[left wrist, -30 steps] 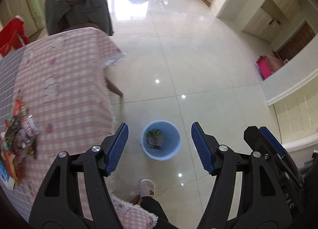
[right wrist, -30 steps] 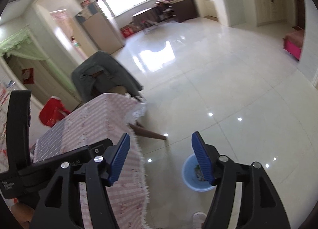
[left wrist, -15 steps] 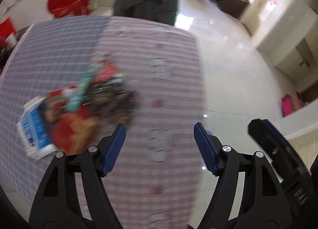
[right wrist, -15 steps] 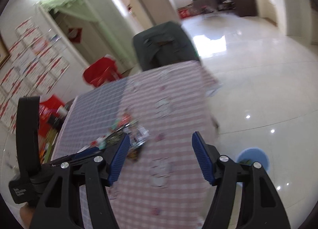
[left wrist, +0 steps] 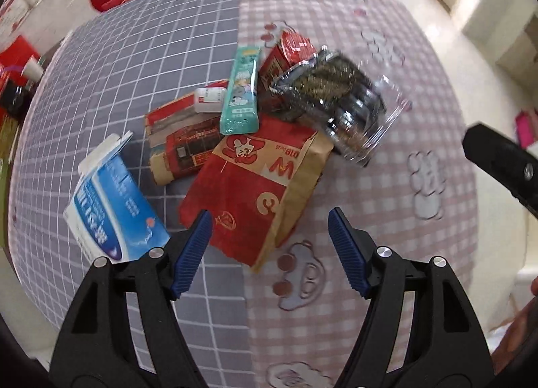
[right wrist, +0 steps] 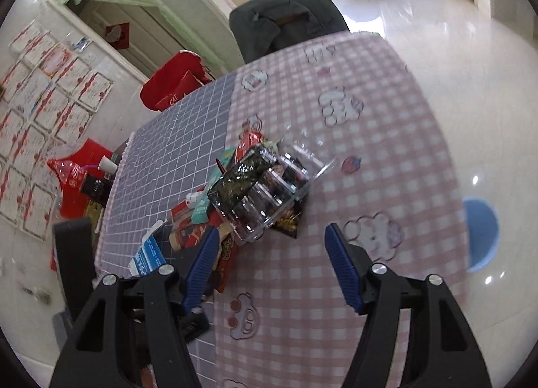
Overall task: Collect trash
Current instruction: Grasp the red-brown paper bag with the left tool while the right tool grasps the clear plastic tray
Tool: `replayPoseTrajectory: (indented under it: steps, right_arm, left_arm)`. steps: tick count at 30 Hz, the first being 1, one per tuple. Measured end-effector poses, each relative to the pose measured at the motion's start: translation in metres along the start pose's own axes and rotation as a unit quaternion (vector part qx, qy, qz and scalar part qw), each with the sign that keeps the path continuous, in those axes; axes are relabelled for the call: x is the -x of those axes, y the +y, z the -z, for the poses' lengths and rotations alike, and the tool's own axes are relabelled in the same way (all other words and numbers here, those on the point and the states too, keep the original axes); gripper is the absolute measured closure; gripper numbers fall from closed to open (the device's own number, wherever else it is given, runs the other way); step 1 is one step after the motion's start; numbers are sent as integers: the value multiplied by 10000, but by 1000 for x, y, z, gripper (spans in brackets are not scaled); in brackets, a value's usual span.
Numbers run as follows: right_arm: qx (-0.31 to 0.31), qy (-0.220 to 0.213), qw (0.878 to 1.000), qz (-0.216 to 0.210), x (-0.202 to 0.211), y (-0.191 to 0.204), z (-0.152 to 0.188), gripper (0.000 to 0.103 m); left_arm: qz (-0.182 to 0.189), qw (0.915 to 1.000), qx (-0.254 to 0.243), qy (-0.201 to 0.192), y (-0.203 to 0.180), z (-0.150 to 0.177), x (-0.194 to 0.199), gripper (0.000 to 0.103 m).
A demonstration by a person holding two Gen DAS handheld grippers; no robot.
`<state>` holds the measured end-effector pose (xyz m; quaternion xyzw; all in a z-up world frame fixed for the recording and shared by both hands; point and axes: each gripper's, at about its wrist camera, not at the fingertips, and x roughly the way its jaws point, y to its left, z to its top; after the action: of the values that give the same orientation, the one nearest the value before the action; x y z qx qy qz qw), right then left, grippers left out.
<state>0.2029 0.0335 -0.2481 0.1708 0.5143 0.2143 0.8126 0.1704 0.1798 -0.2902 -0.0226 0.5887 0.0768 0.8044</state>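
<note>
A heap of trash lies on the checked tablecloth: a red paper bag, a blue-and-white carton, a teal wrapper, a red box and a clear plastic tray with dark wrappers in it. My left gripper hangs open just above the near end of the red bag, touching nothing. My right gripper is open too, over the pink cloth in front of the clear tray. The blue bin stands on the floor beyond the table's right edge.
A chair draped in grey stands at the table's far end, with a red bag to its left. A paper cup and dark items sit past the left edge. Shiny tiled floor spreads to the right.
Both grippers swung away from the blue bin on the floor, leftward over the table. They now sit lower, close to the trash heap. The left jaws stand slightly wider.
</note>
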Motion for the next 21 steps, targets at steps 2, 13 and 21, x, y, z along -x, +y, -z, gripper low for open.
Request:
replayPoseTrajectory:
  steps: [2,13,21]
  right_arm:
    - [-294,101,9994,-143,-15,-5,4,38]
    - [-1671,213,9834,-681,-71,-43,-3,38]
    - [-1961,240,9729,-1198,-98,-53,-11,43]
  left_arm:
    - [-79,9997,-227,9,-3,-2,-9,32]
    - [384,9989,-249,8,13,-5,-23,52]
    - [967,9944,325,-263,36,-1,-2,77]
